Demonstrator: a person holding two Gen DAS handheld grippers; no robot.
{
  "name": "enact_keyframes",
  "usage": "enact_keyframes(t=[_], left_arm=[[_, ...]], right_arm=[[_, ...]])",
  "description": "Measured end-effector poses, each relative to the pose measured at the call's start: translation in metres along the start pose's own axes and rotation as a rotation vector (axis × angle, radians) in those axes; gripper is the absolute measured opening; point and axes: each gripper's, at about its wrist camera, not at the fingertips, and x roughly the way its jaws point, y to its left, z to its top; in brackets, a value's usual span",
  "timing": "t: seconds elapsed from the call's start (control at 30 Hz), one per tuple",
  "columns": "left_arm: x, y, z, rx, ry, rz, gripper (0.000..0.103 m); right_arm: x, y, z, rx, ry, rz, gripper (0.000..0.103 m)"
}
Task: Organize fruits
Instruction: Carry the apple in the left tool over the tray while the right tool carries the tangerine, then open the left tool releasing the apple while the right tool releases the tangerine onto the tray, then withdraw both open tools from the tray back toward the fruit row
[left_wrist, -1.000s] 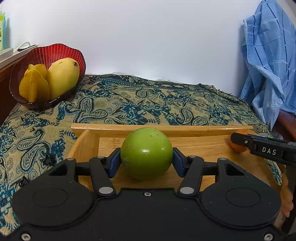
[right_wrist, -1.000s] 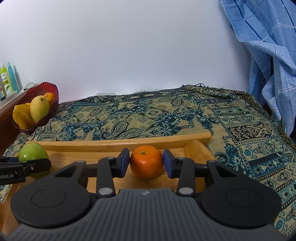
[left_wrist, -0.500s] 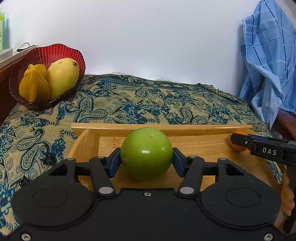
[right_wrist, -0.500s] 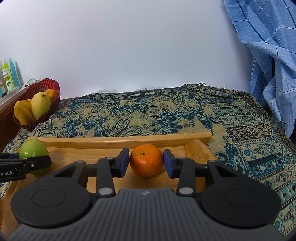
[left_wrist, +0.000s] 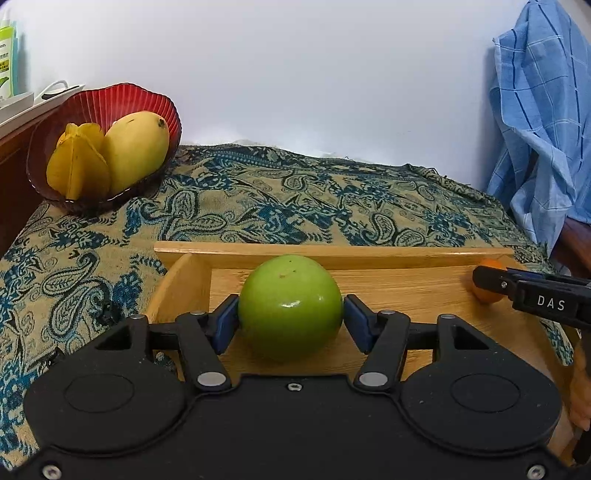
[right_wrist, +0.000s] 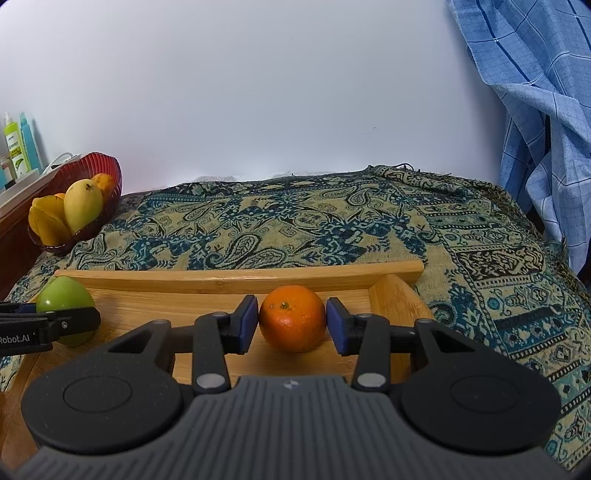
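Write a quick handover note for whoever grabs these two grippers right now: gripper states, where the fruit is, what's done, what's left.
Left gripper: jaws opening around the green apple, which rests at the left end of the wooden tray; pads just clear of it.
Right gripper: jaws opening around the orange, resting at the tray's right end.
Red bowl, back left on the patterned cloth: mango, starfruit and another orange fruit behind.
Done: apple and orange set in the tray.
Left: probably back both grippers out without nudging the fruit; check whether the bowl fruit gets sorted too.
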Motion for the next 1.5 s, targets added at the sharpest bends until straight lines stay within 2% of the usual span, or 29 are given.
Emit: enact_keyframes(t=[0.13, 0.3, 0.37, 0.47, 0.63, 0.77, 0.97, 1.2, 1.5], left_arm=[[-0.003, -0.002, 0.000, 0.008, -0.015, -0.004, 0.074], [-0.008, -0.002, 0.001, 0.001, -0.018, -0.008, 0.079], [-0.012, -0.001, 0.000, -0.003, -0.022, -0.009, 0.080], [-0.023, 0.002, -0.004, -0.014, -0.030, -0.028, 0.088], [-0.050, 0.004, -0.017, -0.061, -0.042, -0.065, 0.094], [-0.078, -0.005, -0.030, -0.034, -0.062, -0.085, 0.097], [-0.132, -0.019, -0.058, -0.031, -0.129, -0.127, 0.100], [-0.185, -0.033, -0.096, -0.018, -0.170, -0.118, 0.103], [-0.228, -0.044, -0.150, -0.067, -0.188, -0.094, 0.103]], right_arm=[[0.000, 0.001, 0.000, 0.001, 0.002, 0.002, 0.059], [-0.002, 0.001, 0.000, -0.001, 0.006, 0.003, 0.064], [-0.006, 0.001, 0.000, 0.005, 0.005, 0.006, 0.070], [-0.015, 0.001, 0.001, 0.011, -0.012, 0.015, 0.077], [-0.046, 0.007, -0.007, 0.010, -0.070, 0.033, 0.089], [-0.081, 0.015, -0.022, 0.001, -0.133, 0.055, 0.093], [-0.136, 0.020, -0.063, -0.052, -0.253, 0.038, 0.103], [-0.182, 0.015, -0.107, -0.060, -0.307, 0.036, 0.103], [-0.210, 0.020, -0.154, -0.095, -0.297, 0.009, 0.103]])
